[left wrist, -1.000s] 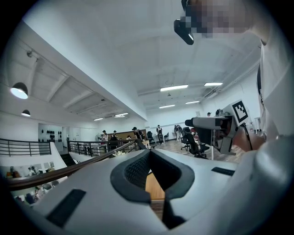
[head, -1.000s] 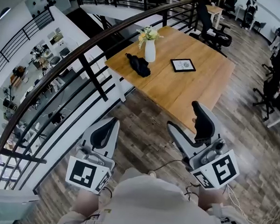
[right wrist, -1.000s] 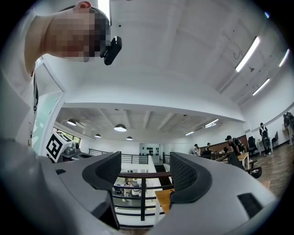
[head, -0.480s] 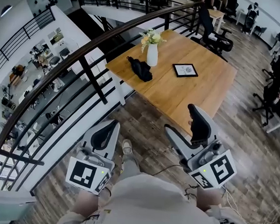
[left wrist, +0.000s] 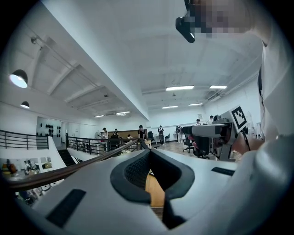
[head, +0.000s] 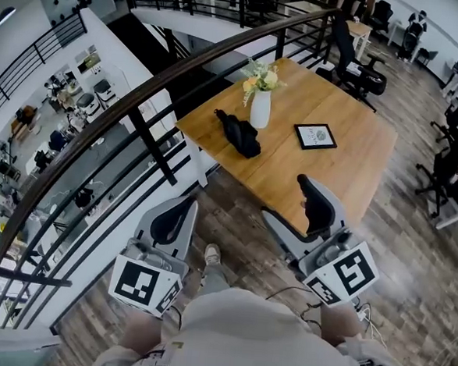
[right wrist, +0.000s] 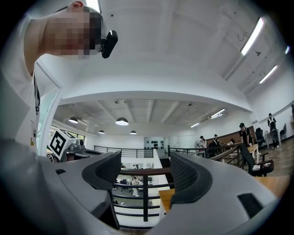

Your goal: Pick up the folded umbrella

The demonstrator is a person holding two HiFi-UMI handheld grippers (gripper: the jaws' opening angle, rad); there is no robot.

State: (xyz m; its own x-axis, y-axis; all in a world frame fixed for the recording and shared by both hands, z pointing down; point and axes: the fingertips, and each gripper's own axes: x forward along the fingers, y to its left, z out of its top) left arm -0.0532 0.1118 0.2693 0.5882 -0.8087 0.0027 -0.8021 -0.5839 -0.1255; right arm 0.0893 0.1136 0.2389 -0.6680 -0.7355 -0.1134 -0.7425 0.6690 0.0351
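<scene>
Since a second ago you have closed in. The counter (head: 348, 159) sits nearer in the head view, and both grippers have come forward with you toward the vase (head: 260, 110). The folded umbrella (head: 239, 134) lies flat on the counter just left of the vase, on its railing (head: 141, 94) side. A tablet (head: 316, 136) lies to the vase's right.

Your right gripper (head: 296, 210) leads, its jaws wide apart with nothing between them. In the head view one tip overlaps the counter's near edge, still well short of the vase. I judge you carry it open so it can straddle the umbrella on arrival.

Your left gripper (head: 172, 220) hangs further from the vase, over the floor, its jaws together and empty. It seems to be merely along for the ride. The pick has not begun, and the whole reach remains.
</scene>
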